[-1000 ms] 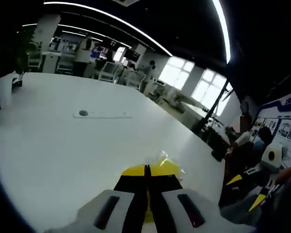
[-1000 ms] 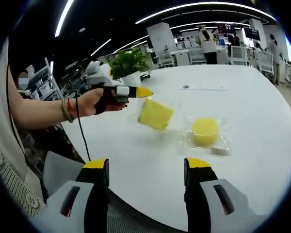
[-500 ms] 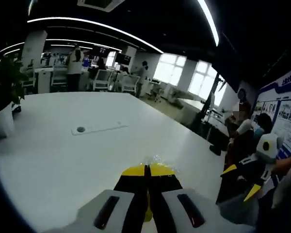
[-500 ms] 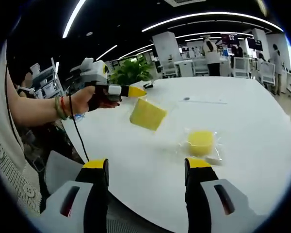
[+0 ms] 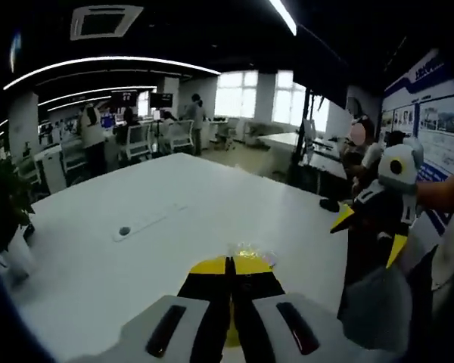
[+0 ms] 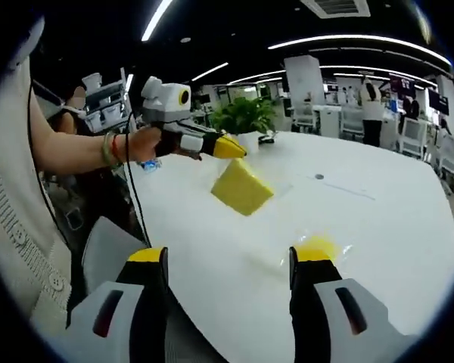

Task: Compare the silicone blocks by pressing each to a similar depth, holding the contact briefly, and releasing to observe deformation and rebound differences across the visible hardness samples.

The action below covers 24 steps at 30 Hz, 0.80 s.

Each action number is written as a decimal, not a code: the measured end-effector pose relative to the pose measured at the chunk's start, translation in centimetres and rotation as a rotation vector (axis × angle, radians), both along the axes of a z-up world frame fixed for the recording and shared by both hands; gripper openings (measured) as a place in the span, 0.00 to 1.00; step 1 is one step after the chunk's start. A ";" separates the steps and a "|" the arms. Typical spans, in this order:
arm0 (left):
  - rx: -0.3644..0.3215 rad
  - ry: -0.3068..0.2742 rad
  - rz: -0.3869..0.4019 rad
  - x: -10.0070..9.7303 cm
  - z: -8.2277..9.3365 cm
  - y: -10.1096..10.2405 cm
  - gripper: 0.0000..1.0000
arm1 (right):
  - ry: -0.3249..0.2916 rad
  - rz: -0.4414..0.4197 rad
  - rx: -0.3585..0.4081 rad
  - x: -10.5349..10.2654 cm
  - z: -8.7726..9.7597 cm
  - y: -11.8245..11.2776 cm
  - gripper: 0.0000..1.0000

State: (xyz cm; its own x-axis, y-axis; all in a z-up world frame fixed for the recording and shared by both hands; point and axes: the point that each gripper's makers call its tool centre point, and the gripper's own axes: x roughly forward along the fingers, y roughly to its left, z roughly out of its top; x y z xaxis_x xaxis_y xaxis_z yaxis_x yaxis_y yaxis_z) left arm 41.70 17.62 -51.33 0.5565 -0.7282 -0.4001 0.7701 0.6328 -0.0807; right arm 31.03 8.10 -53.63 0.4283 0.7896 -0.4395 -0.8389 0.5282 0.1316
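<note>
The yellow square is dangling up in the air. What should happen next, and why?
Probably lower the left gripper so the yellow block lies flat on the white table again. It hangs tilted above the table, pinched by its clear wrapping, and a block can hardly be pressed evenly in mid-air. The right gripper waits open near the other yellow block.

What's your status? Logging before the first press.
Left gripper shut on the bagged square yellow block, lifted off the white table. Right gripper open, empty. Round yellow block on table, untouched.
</note>
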 end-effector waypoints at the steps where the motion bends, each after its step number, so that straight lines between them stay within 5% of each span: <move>1: -0.001 -0.003 -0.008 -0.1 0.2 -0.1 0.00 | -0.008 0.006 -0.005 0.2 0.2 0.0 0.60; 16: 0.045 -0.088 -0.158 -2.0 4.6 -2.1 0.00 | -0.169 0.251 -0.160 4.7 5.2 2.7 0.58; 24: 0.072 -0.113 -0.204 -2.2 5.1 -2.1 0.00 | -0.205 0.334 -0.220 6.8 5.7 4.6 0.56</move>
